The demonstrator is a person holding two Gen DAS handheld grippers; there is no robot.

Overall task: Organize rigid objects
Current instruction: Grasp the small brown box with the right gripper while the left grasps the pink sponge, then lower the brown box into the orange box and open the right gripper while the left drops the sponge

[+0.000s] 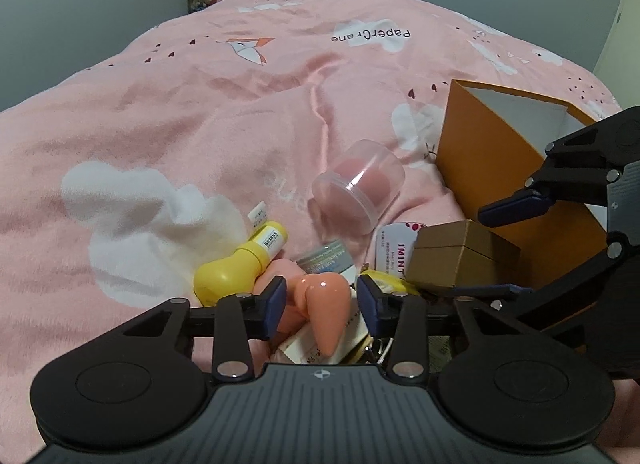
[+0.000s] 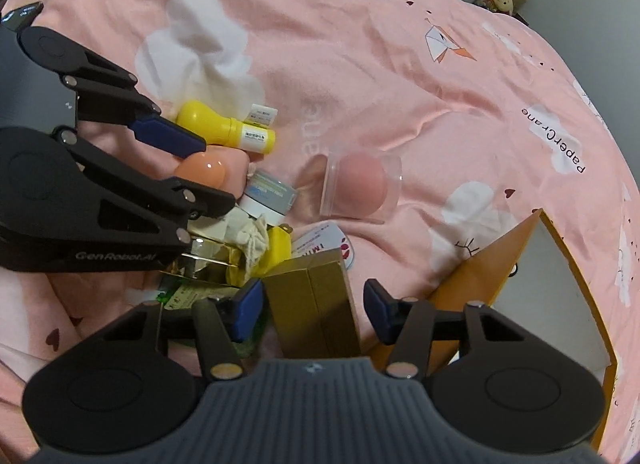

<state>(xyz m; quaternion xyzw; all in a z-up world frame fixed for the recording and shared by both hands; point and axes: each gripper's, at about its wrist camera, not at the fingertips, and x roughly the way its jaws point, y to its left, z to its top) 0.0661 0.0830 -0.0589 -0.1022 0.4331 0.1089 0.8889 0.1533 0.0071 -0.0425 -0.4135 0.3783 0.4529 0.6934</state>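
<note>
Left gripper straddles the peach bottle, pads not touching; right gripper brackets the gold box, a gap each side, beside the orange box.

Left gripper, right gripper — black linkage arms, silver rivets, navy pads, ribbed grey housing; "GenRobot.AI" lettering on left.
</note>
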